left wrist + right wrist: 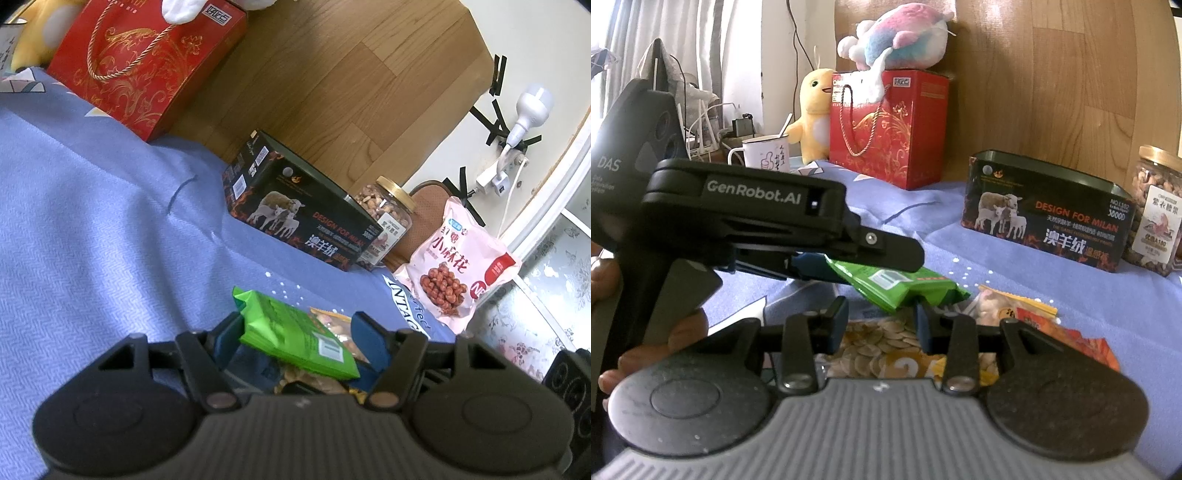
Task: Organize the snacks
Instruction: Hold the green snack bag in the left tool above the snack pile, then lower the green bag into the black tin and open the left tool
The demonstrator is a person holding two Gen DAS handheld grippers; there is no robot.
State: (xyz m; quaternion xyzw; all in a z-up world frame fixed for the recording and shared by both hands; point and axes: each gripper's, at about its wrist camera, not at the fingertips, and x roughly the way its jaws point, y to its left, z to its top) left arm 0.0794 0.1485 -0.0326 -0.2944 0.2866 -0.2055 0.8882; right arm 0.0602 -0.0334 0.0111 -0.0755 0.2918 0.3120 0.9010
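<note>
The left gripper [295, 332] has the green snack packet [295, 338] between its blue pads, and from the right wrist view you can see it [827, 267] clamped on the packet's [905, 286] near end, lifting it off the blue bedsheet [92, 221]. The packet sticks out tilted, its barcode label facing up.

The right gripper [881, 325] sits low, its fingers spread apart with nothing between them, hovering over a bag of pumpkin seeds [882, 347] that lies flat on the sheet. Just beside that, to the right, lies an orange snack bag [1034, 321], partly under the green packet's far corner in this view.

Further back, a black tin box with sheep printed on it [1045, 214] stands on the sheet against the wooden headboard [1052, 74], and a jar of mixed nuts with a gold lid [1154, 214] sits just beside its right end. In the left wrist view a pink bag of small fried twists [458, 266] leans upright beyond the jar [388, 218].

At the back, a red gift bag with a rope handle [886, 129] stands with a pink-and-blue plush [897, 37] on top, a yellow plush duck [812, 114] beside it, and a white mug holding a spoon [764, 153] to the left.
</note>
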